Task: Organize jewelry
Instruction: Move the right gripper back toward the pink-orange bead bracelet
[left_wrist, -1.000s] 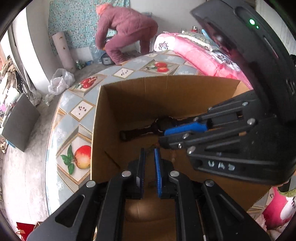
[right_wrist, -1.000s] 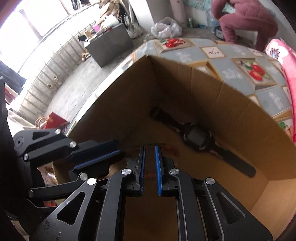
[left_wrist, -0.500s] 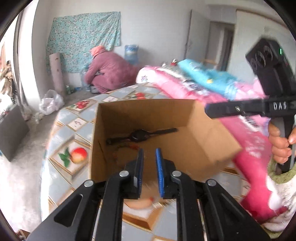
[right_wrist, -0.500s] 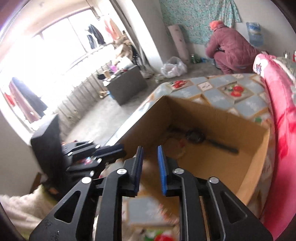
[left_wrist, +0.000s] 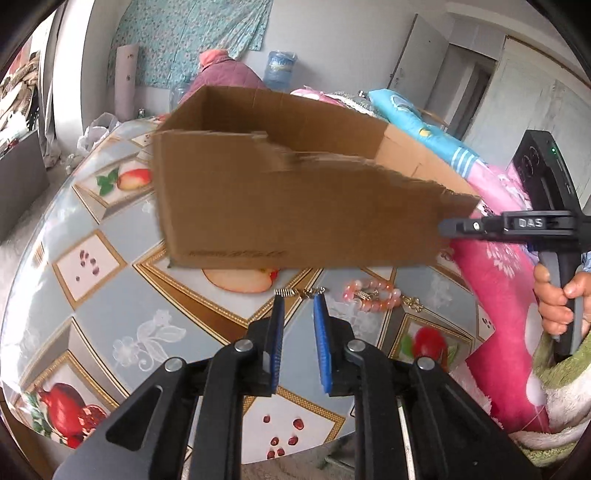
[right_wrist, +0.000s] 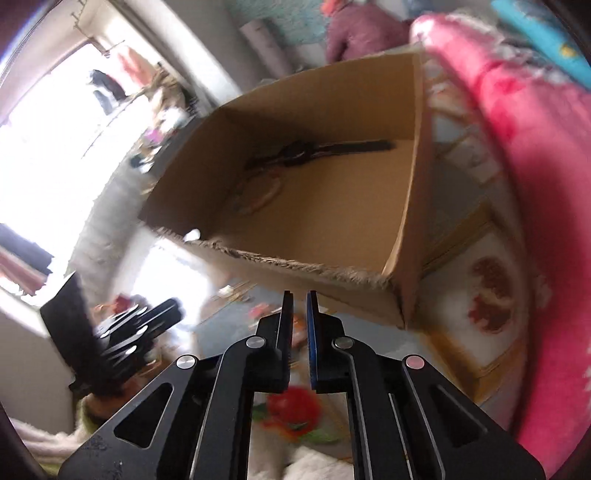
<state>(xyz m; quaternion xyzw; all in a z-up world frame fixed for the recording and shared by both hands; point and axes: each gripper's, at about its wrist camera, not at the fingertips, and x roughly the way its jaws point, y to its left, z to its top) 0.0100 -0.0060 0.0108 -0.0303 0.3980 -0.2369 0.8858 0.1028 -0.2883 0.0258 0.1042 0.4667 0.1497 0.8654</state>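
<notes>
both claws out of the box, next pieces waiting on the table

a second ago both claws were down inside the cardboard box (left_wrist: 295, 206); now both have pulled back out and sit over the table (left_wrist: 92, 229) on its near side.

the left claw (left_wrist: 298, 301) has a narrow gap between its blue pads and nothing in it. just past its tips lies a small gold-coloured piece with a spring-like end (left_wrist: 300, 292), and a little to the right of that a pink bead bracelet (left_wrist: 371, 294), both on the table between claw and box wall. the right claw (right_wrist: 300, 295) is closing, its jaws nearly together and empty; its view is smeared by motion. ahead of it the open box shows a black watch (right_wrist: 317, 151) lying flat on the floor, with a thin ring-shaped piece (right_wrist: 258, 195) beside it, too blurred to name.

the step in hand looks like a fresh pick. to do it well, the left claw should open wider before dropping, straddle the gold piece across its thin part, and close only once the pads reach table level; the piece is small and could skid on the glossy cloth.

both claws point steeply downward. the right hand (left_wrist: 557, 299) grips its handle off to the right of the left claw, over pink bedding (left_wrist: 498, 280).
</notes>
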